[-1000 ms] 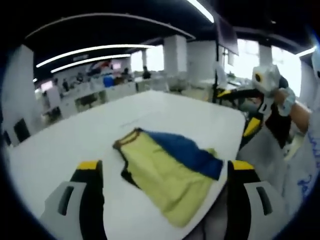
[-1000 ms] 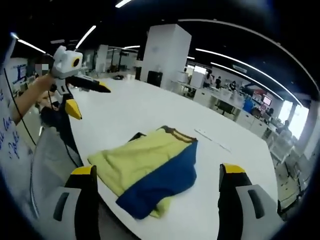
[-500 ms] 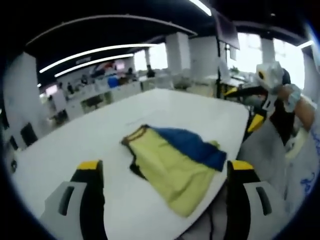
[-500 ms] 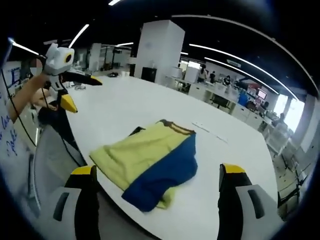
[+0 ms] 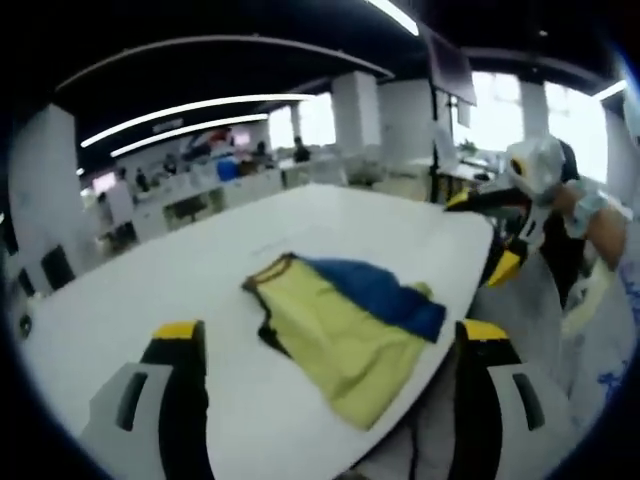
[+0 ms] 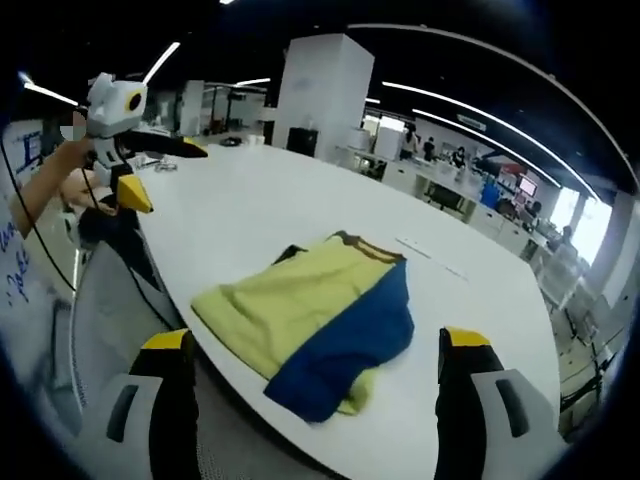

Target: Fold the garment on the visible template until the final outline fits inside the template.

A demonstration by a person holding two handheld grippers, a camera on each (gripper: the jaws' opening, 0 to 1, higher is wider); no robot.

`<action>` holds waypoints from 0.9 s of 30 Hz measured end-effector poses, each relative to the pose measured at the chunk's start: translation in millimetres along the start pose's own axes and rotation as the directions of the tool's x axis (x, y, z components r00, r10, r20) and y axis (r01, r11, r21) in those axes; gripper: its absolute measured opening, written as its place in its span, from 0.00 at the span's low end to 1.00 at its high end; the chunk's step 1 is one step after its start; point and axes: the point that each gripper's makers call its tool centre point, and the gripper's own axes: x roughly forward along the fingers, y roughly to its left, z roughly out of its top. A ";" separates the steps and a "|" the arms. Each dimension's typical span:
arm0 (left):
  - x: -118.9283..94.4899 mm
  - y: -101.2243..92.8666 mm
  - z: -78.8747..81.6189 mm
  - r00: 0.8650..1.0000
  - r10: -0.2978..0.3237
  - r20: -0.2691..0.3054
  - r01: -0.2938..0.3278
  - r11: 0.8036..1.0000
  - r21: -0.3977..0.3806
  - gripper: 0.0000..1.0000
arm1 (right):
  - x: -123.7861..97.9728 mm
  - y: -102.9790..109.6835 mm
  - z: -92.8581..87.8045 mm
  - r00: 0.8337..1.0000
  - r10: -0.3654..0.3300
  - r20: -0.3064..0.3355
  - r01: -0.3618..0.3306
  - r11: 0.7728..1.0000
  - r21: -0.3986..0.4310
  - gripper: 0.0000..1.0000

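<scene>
A folded garment [image 5: 335,335], yellow with a blue panel, lies on the white table [image 5: 150,290] close to its near edge. My left gripper [image 5: 332,332] hovers above it, jaws wide apart and holding nothing. In the right gripper view the same garment [image 6: 290,305] sits between and beyond the jaws of my right gripper [image 6: 315,340], which is open and holds nothing. The right gripper [image 5: 490,232] also appears in a hand at the right of the left gripper view, off the table edge. The left gripper [image 6: 160,170] shows open at upper left of the right gripper view.
A faint thin mark [image 6: 430,258] runs on the table [image 6: 260,210] beyond the garment. A person's hand [image 5: 585,205] and grey fabric [image 5: 520,305] stand at the table edge. Office desks, a white pillar [image 6: 325,95] and distant people fill the background.
Both views have shifted slightly with the hands. The garment lies as before, and both grippers stay open above it.
</scene>
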 end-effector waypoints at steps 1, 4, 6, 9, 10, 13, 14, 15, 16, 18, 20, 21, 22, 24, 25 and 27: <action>-0.8 -0.8 -1.0 1.000 -0.004 -0.004 0.004 1.000 -0.001 0.99 | -0.2 0.5 -0.1 1.000 0.002 -0.006 -0.002 1.000 -0.013 1.00; 0.2 -4.2 -2.8 1.000 -0.001 -0.017 0.001 1.000 0.008 0.99 | -1.6 -0.4 -0.7 1.000 -0.001 -0.006 0.001 1.000 -0.021 1.00; 0.6 -6.6 -2.8 1.000 -0.001 -0.020 0.002 1.000 0.008 0.99 | -3.1 0.0 -2.9 1.000 0.008 -0.004 -0.008 1.000 -0.011 1.00; 1.8 -11.6 -2.4 1.000 -0.004 -0.014 0.004 1.000 -0.006 0.99 | -6.3 1.0 -9.9 1.000 0.018 -0.013 -0.018 1.000 -0.006 1.00; 2.5 -13.4 -2.6 1.000 -0.002 -0.014 0.001 1.000 -0.010 0.99 | -7.0 0.2 -12.6 1.000 0.020 -0.021 -0.020 1.000 -0.008 1.00; 5.1 -19.6 -2.5 1.000 -0.010 0.004 0.010 0.999 -0.053 0.99 | -7.4 -4.3 -24.2 0.998 0.032 -0.059 -0.032 0.999 -0.009 1.00; 5.9 -20.9 -3.6 1.000 -0.010 0.002 0.011 0.998 -0.068 0.98 | -7.0 -5.8 -25.5 0.998 0.033 -0.060 -0.033 0.999 -0.013 1.00; 7.5 -22.7 -5.6 1.000 -0.013 -0.004 0.013 0.998 -0.066 0.98 | -5.5 -8.7 -26.6 0.997 0.036 -0.063 -0.037 0.999 -0.017 1.00; 8.7 -23.6 -7.2 1.000 -0.010 -0.012 0.009 0.997 -0.070 0.98 | -4.4 -10.4 -27.1 0.997 0.039 -0.066 -0.041 0.999 -0.018 1.00; 10.5 -25.2 -10.0 0.999 -0.003 -0.038 0.000 0.997 -0.073 0.98 | -1.6 -12.9 -27.0 0.996 0.050 -0.068 -0.052 0.998 -0.020 1.00; 13.1 -25.7 -7.2 0.999 0.003 -0.046 -0.007 0.996 -0.088 0.97 | 1.0 -13.7 -25.6 0.996 0.061 -0.062 -0.062 0.998 -0.024 1.00; 14.3 -25.9 -5.3 0.999 0.006 -0.047 -0.010 0.996 -0.090 0.97 | 1.8 -13.8 -25.3 0.996 0.063 -0.062 -0.065 0.998 -0.024 1.00; 16.8 -26.5 -1.4 0.999 0.014 -0.040 -0.017 0.996 -0.087 0.97 | 2.3 -12.1 -24.5 0.995 0.074 -0.060 -0.076 0.997 -0.025 1.00; 20.9 -28.4 3.7 0.999 0.022 -0.040 -0.025 0.997 -0.079 0.97 | 2.4 -9.4 -20.3 0.994 0.100 -0.037 -0.101 0.995 -0.022 1.00; 22.4 -28.6 5.1 0.999 0.028 -0.042 -0.031 0.996 -0.080 0.97 | 2.3 -8.8 -18.8 0.994 0.111 -0.025 -0.111 0.994 -0.016 1.00; 25.2 -30.5 7.9 0.999 0.033 -0.042 -0.036 0.996 -0.077 0.98 | 2.2 -9.7 -18.4 0.991 0.131 -0.017 -0.131 0.991 -0.011 0.95</action>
